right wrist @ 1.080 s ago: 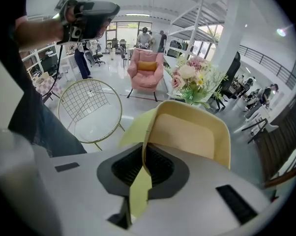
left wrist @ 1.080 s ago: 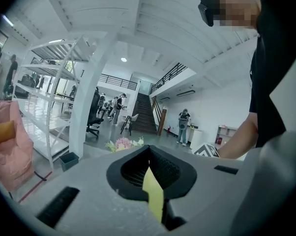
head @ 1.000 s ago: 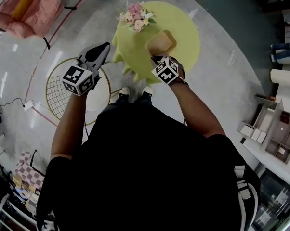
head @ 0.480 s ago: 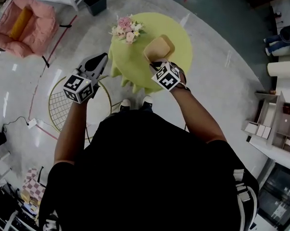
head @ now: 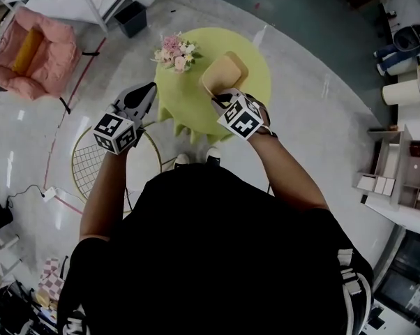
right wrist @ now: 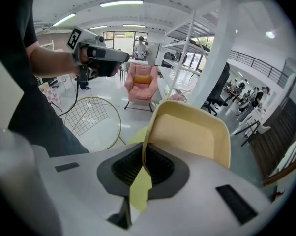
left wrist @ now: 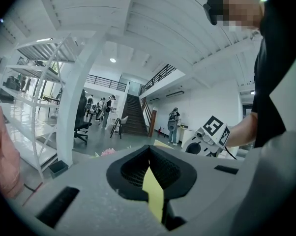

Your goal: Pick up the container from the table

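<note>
A cream plastic container (head: 222, 72) hangs tilted above the round yellow-green table (head: 250, 56), off its surface. My right gripper (head: 218, 98) is shut on the container's near rim. In the right gripper view the thin rim runs down between the closed jaws of the right gripper (right wrist: 143, 154), and the container's (right wrist: 192, 136) open inside faces the camera. My left gripper (head: 148, 89) hovers left of the table over the floor, jaws together and holding nothing. Seen in its own view, the left gripper (left wrist: 149, 151) points nearly level into the room.
A pink and white flower bunch (head: 175, 50) stands at the table's left edge. A round wire-mesh side table (head: 91, 160) sits under my left arm. A pink armchair (head: 30, 51) is far left, a black bin (head: 132, 18) behind it, and white shelving (head: 400, 180) at the right.
The right gripper has risen with the container, which now appears larger and higher over the table. The left gripper has lifted slightly.
</note>
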`<move>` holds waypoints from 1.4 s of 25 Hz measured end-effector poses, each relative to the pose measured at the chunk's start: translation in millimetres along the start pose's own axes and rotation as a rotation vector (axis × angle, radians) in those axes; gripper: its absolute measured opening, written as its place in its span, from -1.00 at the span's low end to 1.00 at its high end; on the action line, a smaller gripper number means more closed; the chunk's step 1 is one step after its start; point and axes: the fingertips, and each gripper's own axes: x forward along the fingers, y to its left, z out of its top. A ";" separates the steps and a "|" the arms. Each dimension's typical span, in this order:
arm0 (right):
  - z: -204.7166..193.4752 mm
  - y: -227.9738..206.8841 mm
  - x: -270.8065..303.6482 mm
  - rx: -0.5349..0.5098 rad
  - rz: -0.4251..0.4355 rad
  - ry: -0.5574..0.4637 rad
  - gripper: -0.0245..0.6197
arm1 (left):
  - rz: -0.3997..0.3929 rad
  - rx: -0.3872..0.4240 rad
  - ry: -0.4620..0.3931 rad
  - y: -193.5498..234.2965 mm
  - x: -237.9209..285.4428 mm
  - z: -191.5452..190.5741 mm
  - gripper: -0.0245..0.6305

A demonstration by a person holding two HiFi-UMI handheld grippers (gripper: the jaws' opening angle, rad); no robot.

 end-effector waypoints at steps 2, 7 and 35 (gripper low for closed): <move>4.6 -0.2 -9.2 0.001 -0.008 -0.011 -0.86 | -0.008 0.007 0.000 -2.7 1.8 2.2 -0.87; 15.6 -0.2 -35.0 -0.003 -0.028 -0.040 -0.86 | -0.022 0.020 -0.011 -7.5 6.2 9.8 -0.87; 31.0 6.9 -89.0 0.003 -0.011 -0.068 -0.86 | -0.053 0.044 -0.013 -24.5 22.6 20.7 -0.87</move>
